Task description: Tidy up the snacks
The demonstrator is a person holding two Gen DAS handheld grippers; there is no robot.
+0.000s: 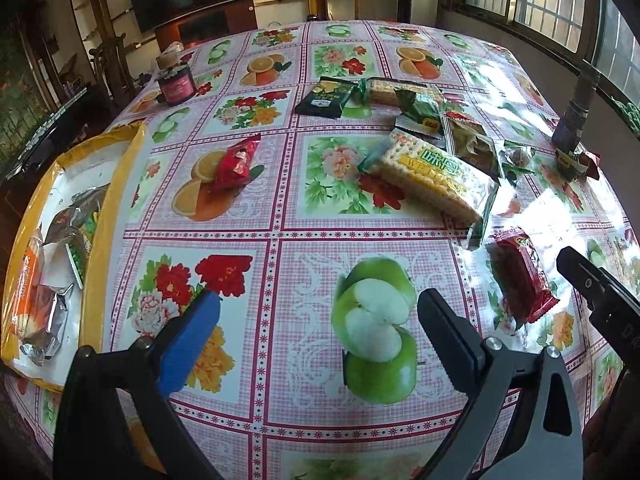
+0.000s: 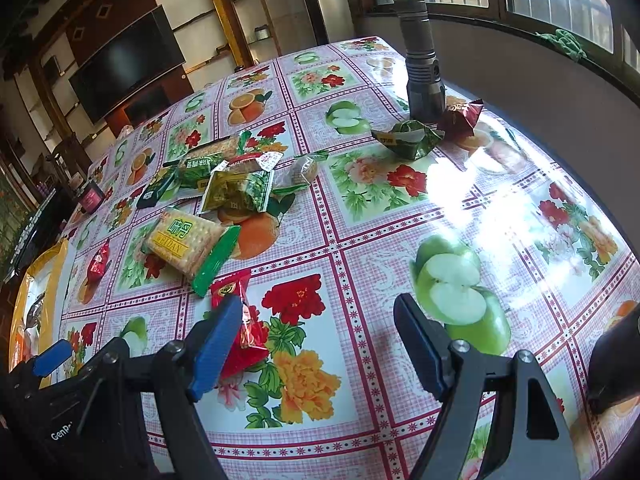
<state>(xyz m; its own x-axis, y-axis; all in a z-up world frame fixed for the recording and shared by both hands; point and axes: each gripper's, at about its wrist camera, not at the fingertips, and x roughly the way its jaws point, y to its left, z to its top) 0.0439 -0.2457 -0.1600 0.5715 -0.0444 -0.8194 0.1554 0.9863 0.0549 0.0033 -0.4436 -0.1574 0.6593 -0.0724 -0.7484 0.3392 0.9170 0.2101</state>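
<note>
Snack packets lie across a table with a fruit-and-flower cloth. A yellow-rimmed tray at the left edge holds several packets. A cracker pack lies mid-table, also in the right wrist view. A red packet lies right of my left gripper, which is open and empty above the cloth. The same red packet lies just beyond the left finger of my right gripper, which is open and empty. A small red packet lies near the tray. A pile of green packets lies farther back.
A dark jar stands at the far left of the table. A grey flashlight stands upright at the far right by two crumpled packets. A wall with windows runs along the right side. A dark packet lies far back.
</note>
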